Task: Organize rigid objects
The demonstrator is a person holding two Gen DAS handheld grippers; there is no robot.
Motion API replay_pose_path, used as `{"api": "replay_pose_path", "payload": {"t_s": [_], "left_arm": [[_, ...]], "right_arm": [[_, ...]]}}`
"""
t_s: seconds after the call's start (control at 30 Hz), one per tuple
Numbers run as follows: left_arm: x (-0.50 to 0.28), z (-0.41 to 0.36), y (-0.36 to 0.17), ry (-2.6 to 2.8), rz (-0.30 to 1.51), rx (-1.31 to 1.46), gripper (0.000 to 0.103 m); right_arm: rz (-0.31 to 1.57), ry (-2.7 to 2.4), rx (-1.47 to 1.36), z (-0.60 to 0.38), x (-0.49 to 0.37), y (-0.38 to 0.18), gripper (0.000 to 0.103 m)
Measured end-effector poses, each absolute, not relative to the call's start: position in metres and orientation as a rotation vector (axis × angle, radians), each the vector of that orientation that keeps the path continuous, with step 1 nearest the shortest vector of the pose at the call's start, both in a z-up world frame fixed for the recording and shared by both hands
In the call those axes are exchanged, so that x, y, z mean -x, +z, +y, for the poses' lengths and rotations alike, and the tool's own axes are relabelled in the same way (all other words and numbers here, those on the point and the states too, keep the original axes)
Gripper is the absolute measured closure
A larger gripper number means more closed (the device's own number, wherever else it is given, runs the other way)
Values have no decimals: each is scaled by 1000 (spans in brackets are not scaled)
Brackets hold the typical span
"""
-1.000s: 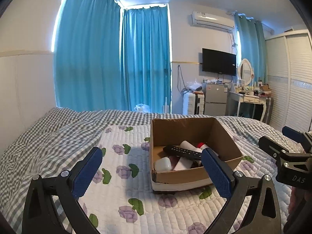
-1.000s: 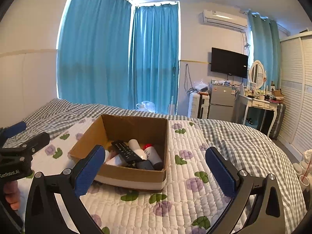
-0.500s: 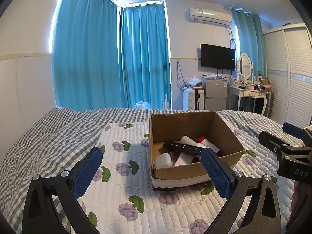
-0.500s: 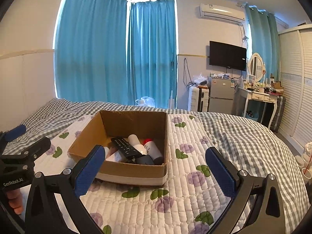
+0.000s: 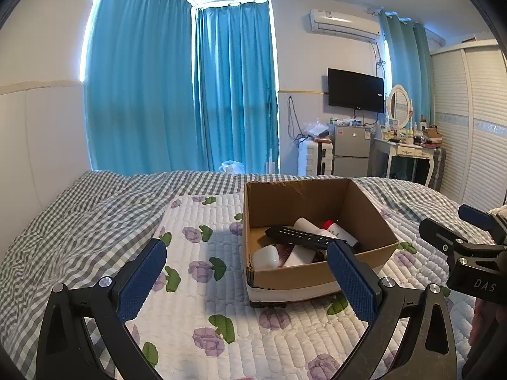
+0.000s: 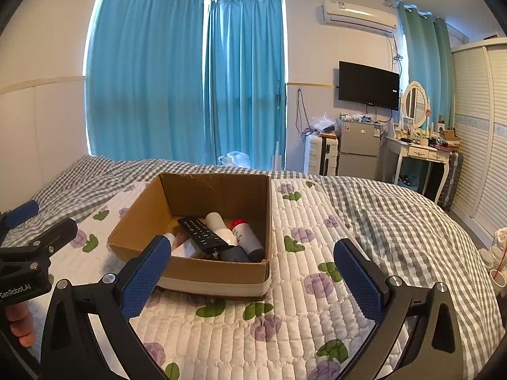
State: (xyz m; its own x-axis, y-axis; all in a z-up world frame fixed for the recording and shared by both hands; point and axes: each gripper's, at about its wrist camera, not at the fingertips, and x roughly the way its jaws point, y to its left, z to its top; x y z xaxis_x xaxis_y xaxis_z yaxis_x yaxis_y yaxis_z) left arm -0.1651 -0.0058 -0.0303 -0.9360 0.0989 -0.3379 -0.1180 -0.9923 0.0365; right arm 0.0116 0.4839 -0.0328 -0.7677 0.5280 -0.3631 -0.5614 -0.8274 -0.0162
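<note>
An open cardboard box (image 5: 370, 209) (image 6: 145, 218) stands on the quilted bed. Inside lie a black remote control (image 5: 301, 237) (image 6: 202, 234), a white bottle (image 5: 305, 223) (image 6: 218, 226), a red-capped bottle (image 5: 337, 231) (image 6: 247, 236), a white rounded object (image 5: 265, 257) and a dark object (image 6: 234, 254). My left gripper (image 5: 247, 280) is open and empty, held above the quilt before the box. My right gripper (image 6: 252, 278) is open and empty, in front of the box's right front corner. Each gripper shows at the edge of the other's view (image 5: 465, 250) (image 6: 28, 253).
The bed has a floral quilt (image 6: 301, 310) over a checked blanket (image 5: 73, 221). Blue curtains (image 5: 177, 95), a suitcase (image 5: 317, 158), a small fridge (image 5: 351, 150), a dressing table (image 5: 408, 152) and a wardrobe (image 5: 481, 133) stand beyond the bed.
Both views have shifted slightly; the box sits a little lower and nearer in each frame. Both grippers stay open and empty.
</note>
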Motion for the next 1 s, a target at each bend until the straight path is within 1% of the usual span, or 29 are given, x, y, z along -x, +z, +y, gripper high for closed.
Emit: {"api": "replay_pose_path", "payload": {"t_s": [0.53,1.0], "left_arm": [[164,-5,-30,2985,80,519,0],[164,-3,-32,2980,85,537,0]], "right_arm": [[154,2490,480,489,-12,-35,0],[142,2481,521,489,-7,-41,0]]}}
